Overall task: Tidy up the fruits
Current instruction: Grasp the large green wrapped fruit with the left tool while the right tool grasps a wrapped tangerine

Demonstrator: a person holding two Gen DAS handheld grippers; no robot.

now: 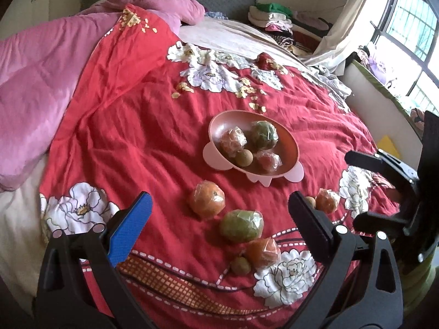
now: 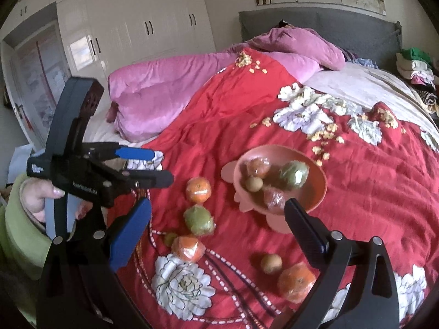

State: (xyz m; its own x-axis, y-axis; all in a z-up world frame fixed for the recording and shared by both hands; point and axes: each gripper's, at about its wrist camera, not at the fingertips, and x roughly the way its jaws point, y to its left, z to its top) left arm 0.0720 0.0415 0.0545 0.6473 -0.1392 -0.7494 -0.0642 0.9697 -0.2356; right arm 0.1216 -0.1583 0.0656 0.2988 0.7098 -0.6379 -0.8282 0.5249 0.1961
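A pink bowl (image 1: 219, 122) (image 2: 321, 170) sits mid-bed on the red floral quilt (image 1: 137, 137). It holds two wrapped oranges, a green fruit (image 1: 263, 134) and a small brown fruit (image 1: 242, 157). Loose on the quilt nearer me lie an orange (image 1: 207, 198) (image 2: 198, 190), a green fruit (image 1: 241, 226) (image 2: 199, 219), another orange (image 1: 263, 250) (image 2: 188, 248) and a small greenish fruit (image 1: 241, 265). To the right lie a small brown fruit (image 2: 271, 263) and an orange (image 2: 296, 281). My left gripper (image 1: 220, 200) (image 2: 162, 166) hovers open above the loose fruit. My right gripper (image 2: 218, 205) (image 1: 356, 189) is open and empty.
A pink duvet (image 1: 41, 87) is bunched at the left, against a grey headboard (image 2: 315, 24). Folded clothes (image 1: 274, 16) are piled at the far right near a window (image 1: 411, 27). White wardrobes (image 2: 142, 22) stand beyond the bed. A hand (image 2: 41, 194) in a green sleeve holds the left gripper.
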